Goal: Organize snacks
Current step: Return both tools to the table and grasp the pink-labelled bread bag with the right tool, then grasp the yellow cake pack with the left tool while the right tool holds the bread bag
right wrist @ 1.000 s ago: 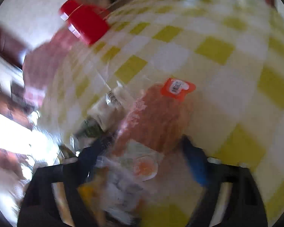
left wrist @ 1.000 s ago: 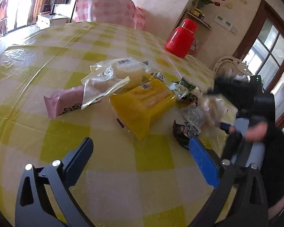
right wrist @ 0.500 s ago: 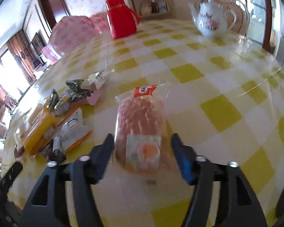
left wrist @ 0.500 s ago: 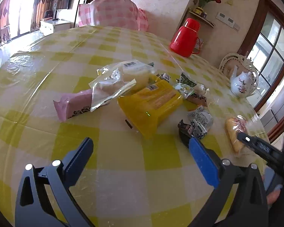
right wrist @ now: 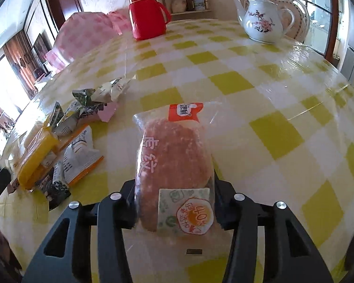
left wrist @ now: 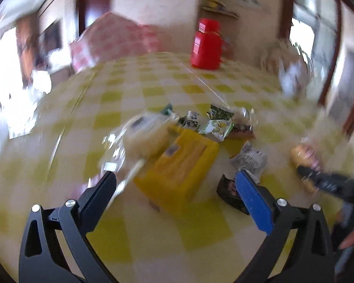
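**Kid:** Snacks, so many! Where are they?

**Helper:** Most sit in a heap (right wrist: 59,141) on the checked surface (right wrist: 271,127), on the near side of the red flask (right wrist: 146,11) and off to its left. One clear bread pack (right wrist: 174,162) lies apart, nearer us than the flask and to the right of the heap.

**Kid:** What is happening with it?

**Helper:** The right hand-held gripper (right wrist: 174,202) has the bread pack between its jaws, and they are closing. The black fingers (right wrist: 127,202) sit tight against both sides of the bag, so I think it is being picked up now.

**Kid:** And the other one?

**Helper:** The left hand-held gripper (left wrist: 174,188) is wide open with nothing in it. It hangs over the heap, near the yellow pack (left wrist: 177,167). That view is blurry.

**Kid:** What comes next?

**Helper:** My guess: finish the squeeze gently, since bread squashes, then lift the bag and put it with snacks of its kind.

**Kid:** How many things?

**Helper:** One bread pack, one yellow pack, one red flask, one white teapot (right wrist: 264,20). The heap has several small green and white packets too, but they overlap, so I cannot count them surely.
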Available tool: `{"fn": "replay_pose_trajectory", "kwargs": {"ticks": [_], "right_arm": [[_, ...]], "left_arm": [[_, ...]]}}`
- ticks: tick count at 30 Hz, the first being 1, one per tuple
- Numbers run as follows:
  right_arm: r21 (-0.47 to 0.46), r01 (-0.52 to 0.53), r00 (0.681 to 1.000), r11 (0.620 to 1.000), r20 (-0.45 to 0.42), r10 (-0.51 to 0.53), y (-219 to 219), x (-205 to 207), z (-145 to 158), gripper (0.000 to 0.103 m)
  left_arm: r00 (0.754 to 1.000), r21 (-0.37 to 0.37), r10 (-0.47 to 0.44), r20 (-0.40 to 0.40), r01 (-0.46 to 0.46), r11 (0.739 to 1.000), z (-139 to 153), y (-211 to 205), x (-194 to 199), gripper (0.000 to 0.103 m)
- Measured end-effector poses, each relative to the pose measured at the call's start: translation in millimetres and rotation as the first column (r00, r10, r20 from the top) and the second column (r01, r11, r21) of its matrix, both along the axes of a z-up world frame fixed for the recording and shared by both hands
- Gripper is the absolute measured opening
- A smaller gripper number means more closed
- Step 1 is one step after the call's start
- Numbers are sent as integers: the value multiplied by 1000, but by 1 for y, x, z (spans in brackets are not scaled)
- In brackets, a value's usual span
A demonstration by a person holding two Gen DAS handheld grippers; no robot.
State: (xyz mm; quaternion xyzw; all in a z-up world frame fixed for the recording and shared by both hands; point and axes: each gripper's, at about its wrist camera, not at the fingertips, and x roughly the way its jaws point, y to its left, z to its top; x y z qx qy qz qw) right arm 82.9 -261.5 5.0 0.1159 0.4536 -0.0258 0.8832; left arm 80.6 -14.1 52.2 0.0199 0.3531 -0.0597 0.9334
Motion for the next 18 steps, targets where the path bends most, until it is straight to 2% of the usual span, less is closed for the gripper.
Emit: {"fn": "replay_pose_trajectory", "kwargs": {"ticks": [4,6,8,10,11,12,13,14,15,18], "right_arm": [[8,2,1000,1000,0,-2,0,0,0,48],[15,4,1000,1000,0,-3,-1,0,0,48],[10,3,1000,1000,-2,-3,0,0,0,49],[-3,3,1000,1000,-5,-3,2,2,0,49],[-9,2,1000,1000,-6,-2,4,2,0,49],[-14,1,1000,1000,-6,-1,4,2,0,49],[-12,1,1000,1000,-4,-1,4,2,0,49],[-9,2,1000,1000,-3,-2,4,2,0,49],[-2,2,1000,1000,1,-2,3,1,0,48],[10,-1,1000,1000,13,1,1,-1,0,47]], "left_arm": [[991,74,-98,-87,105,992,-12,-20,35,101],[984,113,-104,-147,121,986,-28,-24,50,101],[982,125,-93,-163,114,986,-39,-23,55,99],[981,146,-83,-176,110,983,-48,-19,57,87],[982,152,-78,-173,105,983,-49,-19,58,86],[983,148,-75,-167,100,984,-49,-18,56,78],[983,141,-85,-163,108,984,-49,-20,55,61],[982,123,-100,-160,121,985,-48,-20,53,53],[980,91,-120,-161,135,987,-47,-22,50,49],[984,95,-109,-141,123,988,-44,-26,40,48]]}}
